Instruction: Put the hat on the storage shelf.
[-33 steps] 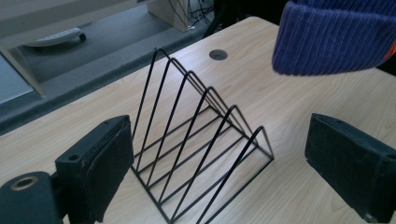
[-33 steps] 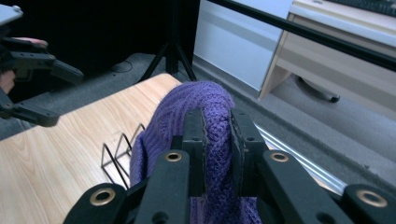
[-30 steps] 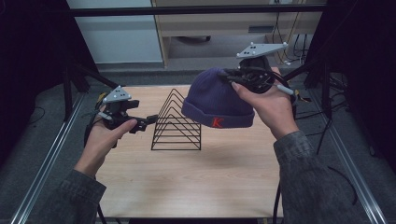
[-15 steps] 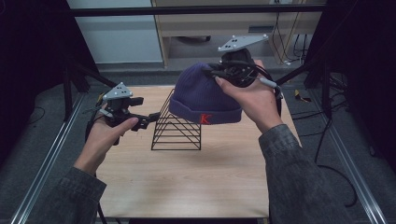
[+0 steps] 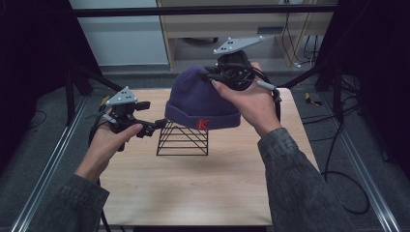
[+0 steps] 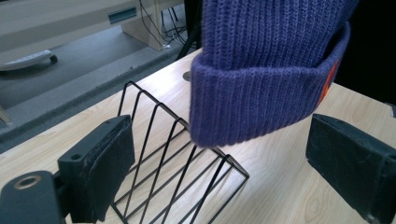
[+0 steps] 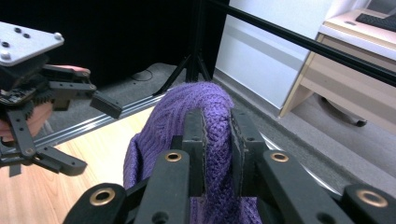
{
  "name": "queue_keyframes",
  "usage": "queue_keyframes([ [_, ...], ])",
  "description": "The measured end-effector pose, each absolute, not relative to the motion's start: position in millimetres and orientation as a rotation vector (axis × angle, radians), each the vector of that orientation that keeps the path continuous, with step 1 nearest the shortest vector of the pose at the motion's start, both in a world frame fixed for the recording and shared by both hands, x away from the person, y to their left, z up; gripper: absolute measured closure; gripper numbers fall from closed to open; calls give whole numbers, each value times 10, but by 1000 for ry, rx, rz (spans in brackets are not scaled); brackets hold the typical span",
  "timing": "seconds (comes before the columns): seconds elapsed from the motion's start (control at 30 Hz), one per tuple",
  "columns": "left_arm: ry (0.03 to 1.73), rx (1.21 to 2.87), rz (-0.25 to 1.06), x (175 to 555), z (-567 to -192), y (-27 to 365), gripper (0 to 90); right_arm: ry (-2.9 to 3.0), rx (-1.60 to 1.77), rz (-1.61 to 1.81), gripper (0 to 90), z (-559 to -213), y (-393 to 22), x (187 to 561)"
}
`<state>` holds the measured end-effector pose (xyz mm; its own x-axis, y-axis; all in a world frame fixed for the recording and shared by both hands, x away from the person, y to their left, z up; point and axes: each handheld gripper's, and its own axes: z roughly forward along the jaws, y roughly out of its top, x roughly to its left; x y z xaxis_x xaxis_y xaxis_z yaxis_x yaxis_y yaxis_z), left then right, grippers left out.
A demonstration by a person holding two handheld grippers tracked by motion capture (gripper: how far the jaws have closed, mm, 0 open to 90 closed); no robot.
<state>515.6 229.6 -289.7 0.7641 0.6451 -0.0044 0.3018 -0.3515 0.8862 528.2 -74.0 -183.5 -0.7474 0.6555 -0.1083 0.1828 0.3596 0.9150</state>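
Note:
A purple knit beanie (image 5: 200, 101) with a red K on its cuff hangs over the black wire rack (image 5: 183, 140) in the middle of the table. My right gripper (image 5: 209, 76) is shut on the crown of the beanie (image 7: 205, 116), its pads pinching a fold of knit. My left gripper (image 5: 157, 124) is open at the rack's left end. In the left gripper view the beanie's cuff (image 6: 266, 98) hangs just above the rack's wires (image 6: 187, 158), between the left gripper (image 6: 224, 163) jaws, touching neither pad.
The wooden table (image 5: 212, 183) has bare room in front of the rack. Metal rails (image 5: 53, 159) run along both sides. A beige cabinet (image 5: 251, 24) stands behind the table. Cables (image 5: 338, 164) trail on the floor at the right.
My right gripper has carried the beanie leftward, from right of the rack to directly over it. The left gripper has stayed at the rack's left end.

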Motion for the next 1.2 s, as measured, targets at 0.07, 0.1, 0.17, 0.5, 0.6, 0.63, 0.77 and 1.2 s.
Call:
queue_keyframes([
  [0.07, 715, 1959, 427, 5167, -2900, 2286, 73, 2167, 723, 1370, 783, -1838, -727, 5283],
  [0.1, 717, 1959, 421, 5178, -2905, 2265, 75, 2172, 722, 1376, 784, -1842, -697, 5283],
  [0.17, 709, 1962, 416, 5186, -2908, 2245, 80, 2174, 718, 1376, 784, -1843, -685, 5286],
  [0.5, 698, 2026, 392, 5258, -3016, 2144, 68, 2210, 676, 1401, 783, -1861, -479, 5297],
  [0.6, 735, 2005, 354, 5294, -3095, 2173, 155, 2218, 666, 1398, 783, -1857, -432, 5295],
  [0.63, 735, 2005, 354, 5294, -3095, 2173, 186, 2218, 666, 1398, 783, -1857, -432, 5295],
  [0.77, 736, 1993, 364, 5290, -3073, 2229, 512, 2217, 651, 1385, 782, -1823, -398, 5293],
  [1.2, 838, 1935, 480, 5397, -3020, 2255, 667, 2180, 733, 1341, 777, -1909, -459, 5546],
])
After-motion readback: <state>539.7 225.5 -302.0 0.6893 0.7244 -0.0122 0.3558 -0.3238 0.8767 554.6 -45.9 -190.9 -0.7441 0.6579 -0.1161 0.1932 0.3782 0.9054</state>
